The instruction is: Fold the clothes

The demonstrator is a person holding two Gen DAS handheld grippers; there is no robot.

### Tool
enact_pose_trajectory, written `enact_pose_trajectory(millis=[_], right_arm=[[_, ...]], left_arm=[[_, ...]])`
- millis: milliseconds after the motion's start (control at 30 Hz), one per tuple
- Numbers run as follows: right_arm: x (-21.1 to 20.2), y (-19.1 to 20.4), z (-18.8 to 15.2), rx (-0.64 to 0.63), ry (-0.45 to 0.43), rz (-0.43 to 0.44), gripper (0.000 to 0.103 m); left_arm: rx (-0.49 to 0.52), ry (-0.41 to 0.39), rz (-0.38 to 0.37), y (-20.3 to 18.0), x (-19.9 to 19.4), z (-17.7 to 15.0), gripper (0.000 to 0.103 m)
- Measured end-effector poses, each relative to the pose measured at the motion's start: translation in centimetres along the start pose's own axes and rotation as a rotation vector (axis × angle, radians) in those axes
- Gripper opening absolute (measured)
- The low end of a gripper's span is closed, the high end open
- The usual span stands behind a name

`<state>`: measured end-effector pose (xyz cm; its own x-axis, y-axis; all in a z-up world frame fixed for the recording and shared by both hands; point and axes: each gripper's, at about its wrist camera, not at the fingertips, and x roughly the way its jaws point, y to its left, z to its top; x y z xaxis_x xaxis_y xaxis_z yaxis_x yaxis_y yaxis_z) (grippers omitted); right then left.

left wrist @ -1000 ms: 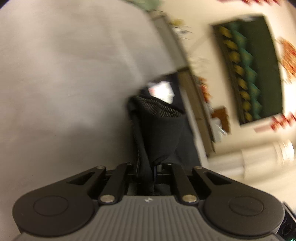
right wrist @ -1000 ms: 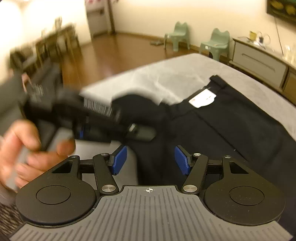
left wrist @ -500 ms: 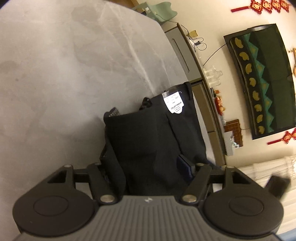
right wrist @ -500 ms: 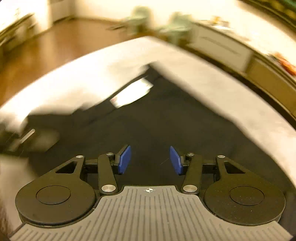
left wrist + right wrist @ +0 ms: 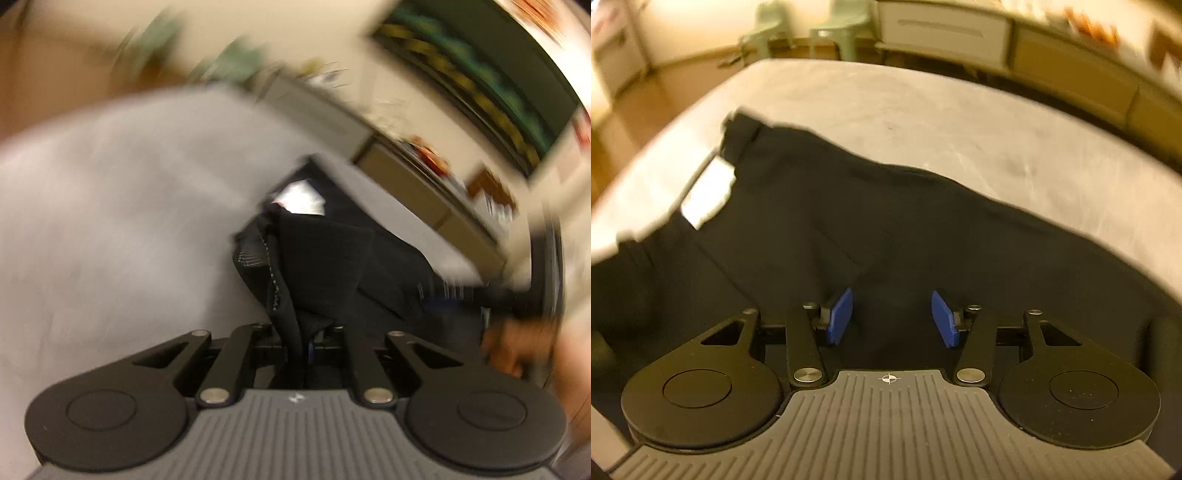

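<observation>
Black trousers (image 5: 871, 221) with a white tag (image 5: 709, 192) lie on a grey-covered table (image 5: 923, 110). My right gripper (image 5: 891, 317) is open, its blue pads (image 5: 840, 314) just above the black cloth. In the left wrist view my left gripper (image 5: 301, 341) is shut on a bunched edge of the black trousers (image 5: 332, 258), which rises from the jaws as a fold. The white tag (image 5: 301, 197) shows beyond it. The left view is blurred by motion.
A low sideboard (image 5: 1015, 48) and two green children's chairs (image 5: 842, 26) stand beyond the table. A dark wall hanging (image 5: 480, 74) is at the upper right. The other hand with its gripper (image 5: 517, 314) is at the right edge of the left wrist view.
My left gripper, open over the trousers half a second ago, has shut on the cloth edge and swung. My right gripper has moved along over the trousers, still open.
</observation>
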<state>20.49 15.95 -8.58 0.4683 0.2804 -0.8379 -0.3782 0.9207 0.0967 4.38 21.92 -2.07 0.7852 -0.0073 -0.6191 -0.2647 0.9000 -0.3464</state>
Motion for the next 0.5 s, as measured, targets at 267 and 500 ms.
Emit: enact_pose_trajectory(millis=[267, 500], right_arm=[[0.6, 11.9, 6.0, -0.296, 0.052, 0.270, 0.098], [10.4, 19.4, 4.8, -0.644, 0.298, 0.031, 0.071]], left_arm=[[0.366, -0.016, 0.042, -8.6, 1.2, -4.9, 0.008], [0.408, 0.003, 0.047, -8.6, 0.5, -6.0, 0.008]])
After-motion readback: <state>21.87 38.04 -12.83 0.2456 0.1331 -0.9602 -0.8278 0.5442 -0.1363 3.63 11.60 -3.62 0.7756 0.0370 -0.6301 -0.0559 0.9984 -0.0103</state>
